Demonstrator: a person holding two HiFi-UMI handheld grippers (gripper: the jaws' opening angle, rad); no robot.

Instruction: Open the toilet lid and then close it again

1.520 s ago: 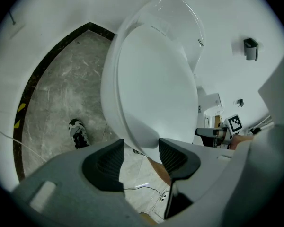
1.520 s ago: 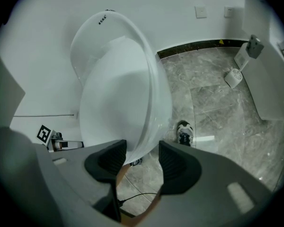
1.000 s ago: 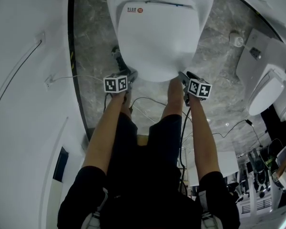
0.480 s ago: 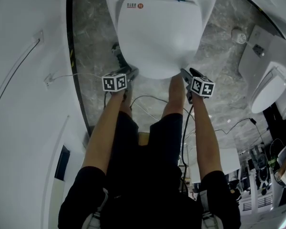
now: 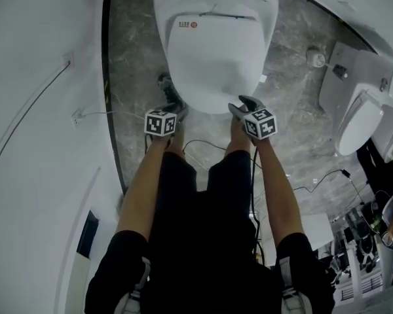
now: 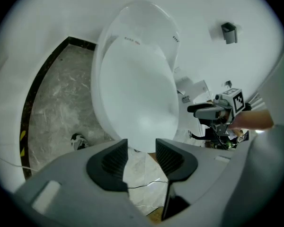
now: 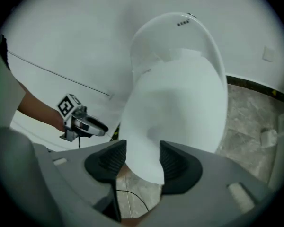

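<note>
The white toilet lid point(image 5: 216, 51) is tilted, its front edge raised off the bowl. My left gripper point(image 5: 177, 104) is at the lid's front left. In the left gripper view its jaws point(image 6: 141, 148) stand apart and have just been closing a little. Only floor shows between them, and the lid point(image 6: 137, 93) sits just beyond the tips. My right gripper point(image 5: 239, 104) is at the lid's front right. In the right gripper view the lid's point(image 7: 180, 103) front edge lies between its jaws point(image 7: 138, 150), against the right-hand jaw. Floor shows beside the other jaw.
A second white toilet point(image 5: 357, 123) stands at the right. Cables point(image 5: 203, 142) trail over the grey marble floor by the person's legs. A small dark object point(image 5: 164, 80) lies left of the bowl. A white curved wall point(image 5: 39, 110) runs along the left.
Both grippers have come up with the front of the lid, which now looks shorter and more tilted. The right gripper has rolled and shifted inward along the lid's edge.
</note>
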